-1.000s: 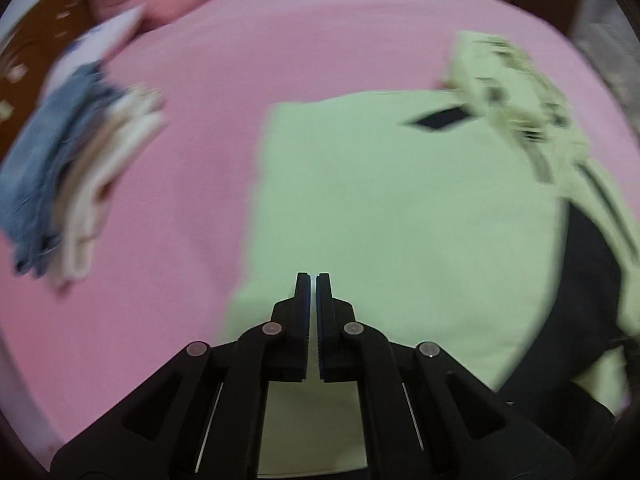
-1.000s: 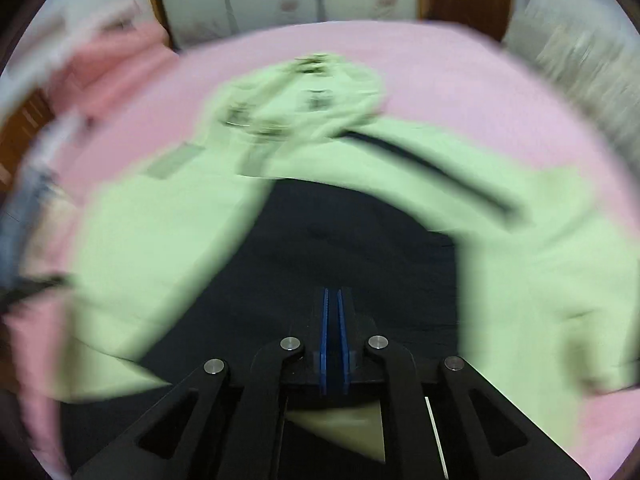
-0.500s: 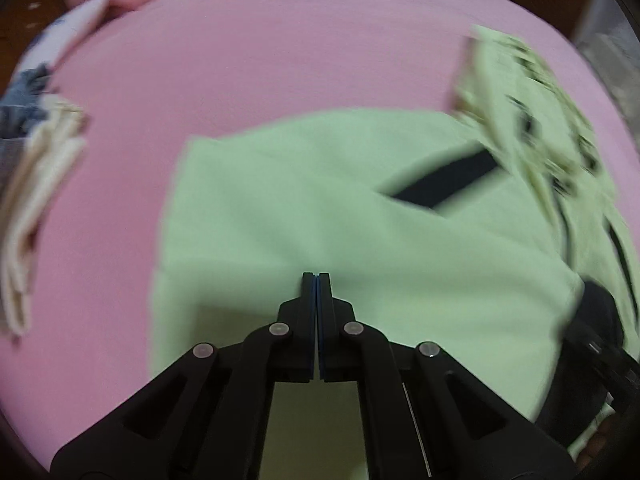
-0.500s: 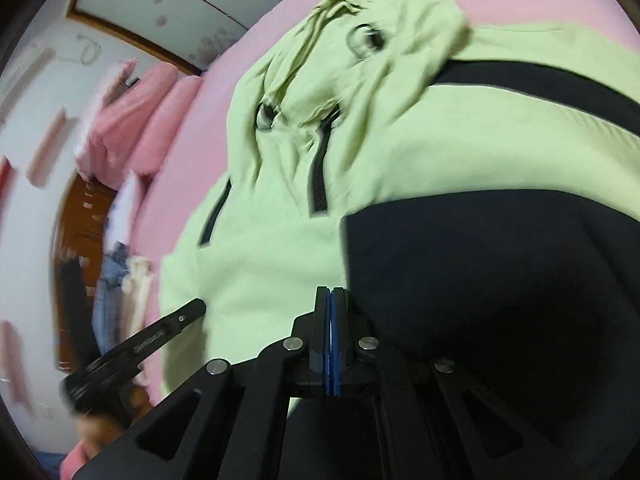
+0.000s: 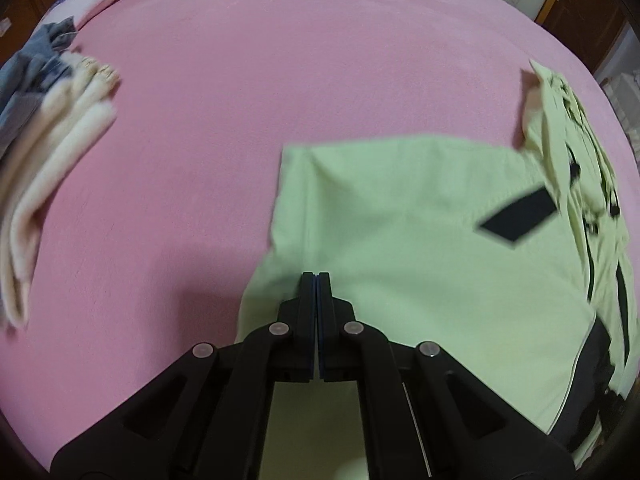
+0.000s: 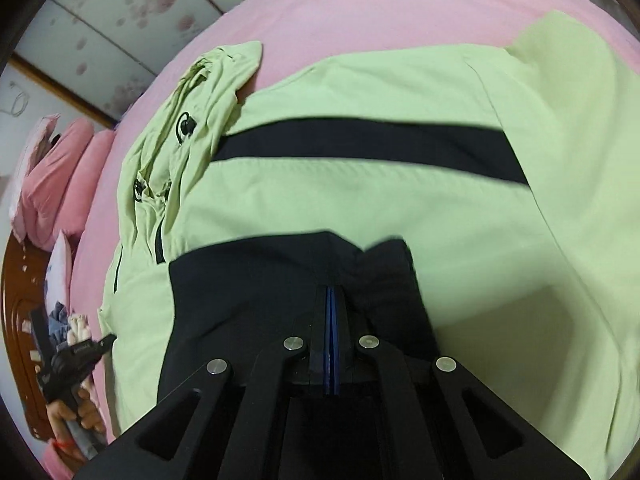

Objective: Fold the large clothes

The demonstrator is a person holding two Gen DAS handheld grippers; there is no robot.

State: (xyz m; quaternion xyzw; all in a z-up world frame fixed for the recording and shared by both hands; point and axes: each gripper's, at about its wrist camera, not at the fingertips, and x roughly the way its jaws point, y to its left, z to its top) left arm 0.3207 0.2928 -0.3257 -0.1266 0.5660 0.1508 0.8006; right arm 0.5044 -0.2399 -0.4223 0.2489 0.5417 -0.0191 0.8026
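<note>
Here we see the light-green jacket (image 6: pixel 360 200) spread flat on the pink bed (image 5: pixel 240 100), its hood (image 6: pixel 200 112) bunched at the far end and its black panel (image 6: pixel 280 272) nearest the right claw (image 6: pixel 331 292); the right claw is closed over that panel, though we cannot tell whether cloth is pinched; the left claw (image 5: pixel 316 280) is closed at the green edge, nothing visibly gripped; folded clothes (image 5: pixel 52 140) lie well apart on the bed.

Bare pink bed (image 5: pixel 304 80) open beyond the green jacket (image 5: pixel 420 248), folded clothes pile (image 5: pixel 52 152) blocking the left edge, pillows (image 6: pixel 60 176) at the headboard
</note>
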